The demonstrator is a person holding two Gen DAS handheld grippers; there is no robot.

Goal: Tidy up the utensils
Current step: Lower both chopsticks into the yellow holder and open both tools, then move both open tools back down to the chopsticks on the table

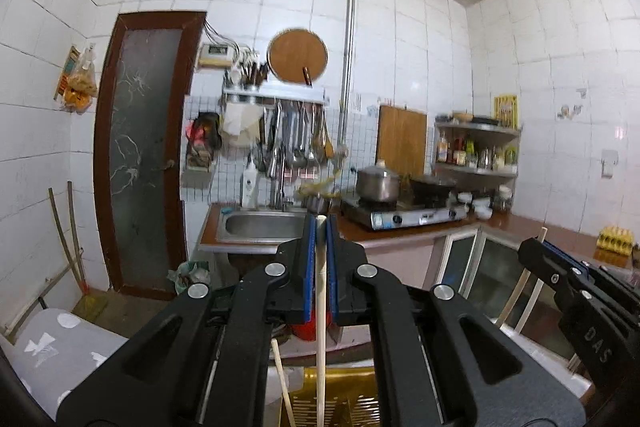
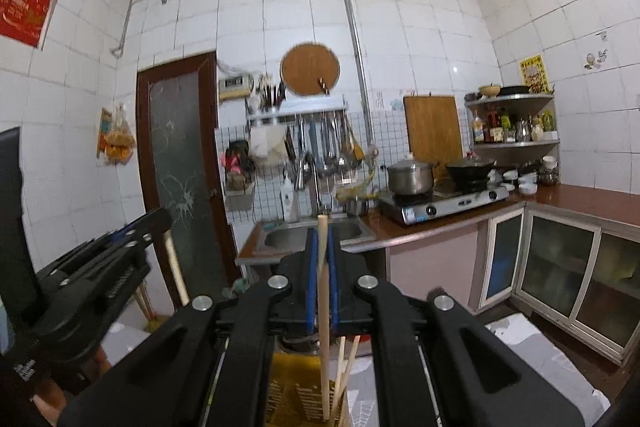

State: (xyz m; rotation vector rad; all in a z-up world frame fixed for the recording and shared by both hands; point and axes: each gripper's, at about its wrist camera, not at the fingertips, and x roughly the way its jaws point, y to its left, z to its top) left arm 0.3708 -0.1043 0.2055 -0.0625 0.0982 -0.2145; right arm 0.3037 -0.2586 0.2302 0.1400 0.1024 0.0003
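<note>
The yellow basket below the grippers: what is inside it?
Pale chopsticks stand inside the yellow basket. The right gripper is shut on one chopstick that reaches down into it. The gripper bodies cover the basket's bottom and most of its inside.
</note>
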